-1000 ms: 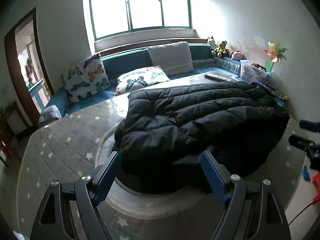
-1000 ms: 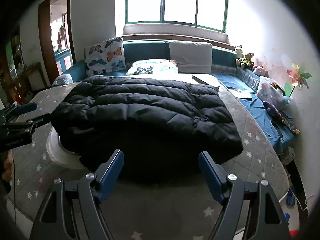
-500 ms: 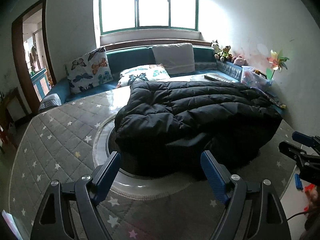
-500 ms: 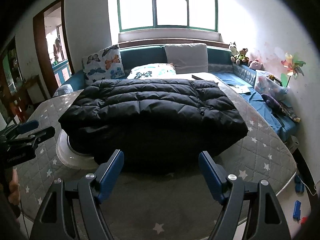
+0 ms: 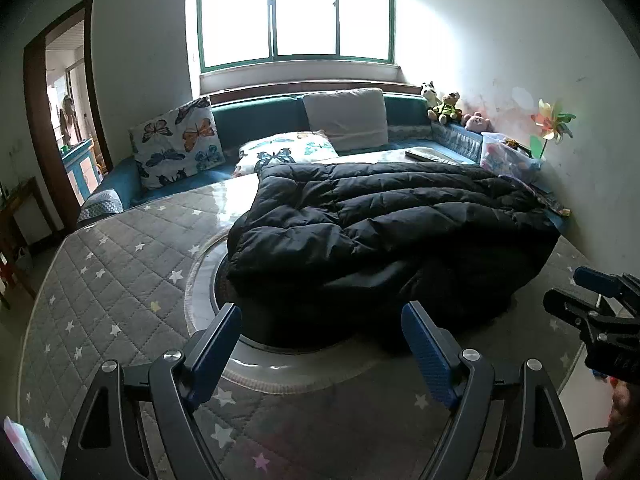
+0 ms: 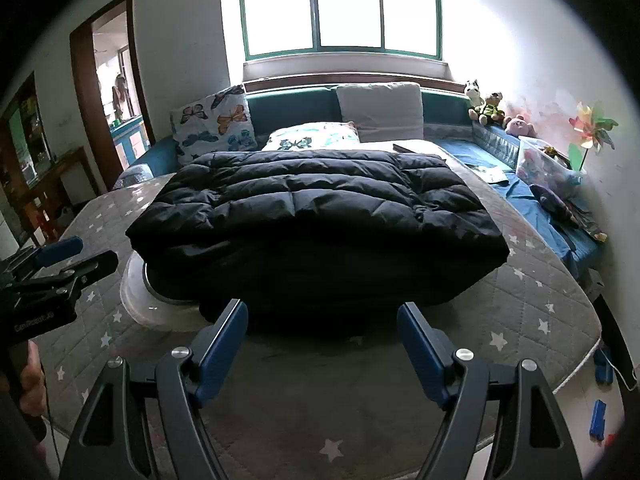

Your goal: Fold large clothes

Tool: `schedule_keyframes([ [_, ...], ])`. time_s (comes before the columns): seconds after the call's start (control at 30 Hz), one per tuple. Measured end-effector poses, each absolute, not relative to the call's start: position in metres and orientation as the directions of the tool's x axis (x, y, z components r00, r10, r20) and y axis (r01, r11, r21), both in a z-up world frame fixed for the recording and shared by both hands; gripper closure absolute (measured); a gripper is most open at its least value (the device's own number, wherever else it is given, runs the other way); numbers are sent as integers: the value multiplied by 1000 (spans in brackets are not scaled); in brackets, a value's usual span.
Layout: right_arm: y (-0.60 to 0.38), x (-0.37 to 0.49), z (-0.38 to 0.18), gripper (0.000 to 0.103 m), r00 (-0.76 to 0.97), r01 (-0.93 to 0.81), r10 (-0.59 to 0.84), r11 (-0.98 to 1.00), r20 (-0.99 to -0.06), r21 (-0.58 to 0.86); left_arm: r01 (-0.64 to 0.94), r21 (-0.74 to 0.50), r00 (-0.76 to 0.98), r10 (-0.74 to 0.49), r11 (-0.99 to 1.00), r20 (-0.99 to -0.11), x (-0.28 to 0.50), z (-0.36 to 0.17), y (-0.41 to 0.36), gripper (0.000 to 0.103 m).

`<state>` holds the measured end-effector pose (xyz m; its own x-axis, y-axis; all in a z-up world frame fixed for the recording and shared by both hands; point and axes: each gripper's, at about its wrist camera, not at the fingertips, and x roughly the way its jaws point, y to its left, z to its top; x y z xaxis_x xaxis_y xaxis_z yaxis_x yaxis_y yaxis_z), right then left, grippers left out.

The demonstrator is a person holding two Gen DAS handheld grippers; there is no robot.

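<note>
A black puffer jacket [image 5: 384, 232] [image 6: 320, 216] lies folded in a thick bundle on the grey star-print cover [image 5: 120, 280] [image 6: 532, 304], over a round glass disc [image 5: 256, 360]. My left gripper [image 5: 322, 332] hangs open just short of the jacket's near edge, nothing between its blue pads. My right gripper [image 6: 322, 330] is likewise open and empty, a little before the jacket's front fold. Each gripper shows at the edge of the other's view: the right gripper [image 5: 600, 312] and the left gripper [image 6: 56, 276].
Butterfly pillows [image 5: 180, 148] and a grey cushion [image 5: 346, 118] lean on the teal sofa back [image 6: 292, 110]. Plush toys [image 6: 492, 110], a clear plastic box [image 6: 548, 168] and a pinwheel [image 6: 592, 128] line the right wall. An open doorway [image 5: 68, 120] is at the left. Blue bits [image 6: 598, 418] lie on the floor.
Both grippers drew back a little from the jacket and levelled out, so more of the grey cover shows in front of it. The jacket itself stayed put.
</note>
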<state>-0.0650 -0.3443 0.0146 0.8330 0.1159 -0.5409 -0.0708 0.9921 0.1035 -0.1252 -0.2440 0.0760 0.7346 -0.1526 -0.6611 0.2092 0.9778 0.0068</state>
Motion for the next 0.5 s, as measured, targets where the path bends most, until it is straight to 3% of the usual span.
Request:
schedule_keyframes([
  [0.5, -333, -68, 16, 19, 830, -89, 123, 992, -544, 88, 208, 5, 738, -153, 978, -657, -130, 74, -243, 15],
])
